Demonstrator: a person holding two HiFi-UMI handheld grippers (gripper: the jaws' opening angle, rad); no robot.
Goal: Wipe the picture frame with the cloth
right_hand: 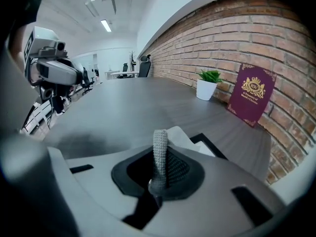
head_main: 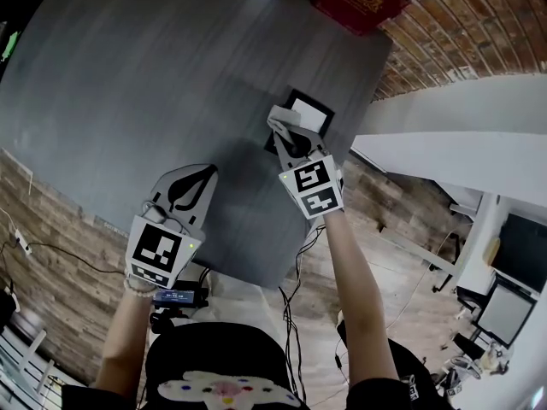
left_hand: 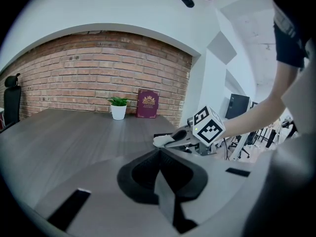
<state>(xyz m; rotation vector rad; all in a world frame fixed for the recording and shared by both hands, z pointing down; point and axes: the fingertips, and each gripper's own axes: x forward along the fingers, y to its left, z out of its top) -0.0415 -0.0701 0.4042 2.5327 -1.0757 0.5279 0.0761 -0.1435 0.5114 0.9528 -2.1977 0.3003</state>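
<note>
Between right fingers (head_main: 284,126), cloth (right_hand: 159,154)

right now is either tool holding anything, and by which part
The right tool pinches the cloth by a narrow bunched part; the left tool is shut on nothing.

The left gripper (head_main: 208,172) and the right gripper (head_main: 279,118) share one build: a pale grey shell that tapers to a point around a black teardrop-shaped hollow. Behind each shell sits a white cube (head_main: 314,186) printed with black square markers, with a small green light (head_main: 193,246) at its edge. Thin black cables (head_main: 295,259) hang from the right one, and the person wears a black short-sleeved top (head_main: 205,357) with a pale print (head_main: 224,391) dotted in several colours.
</note>
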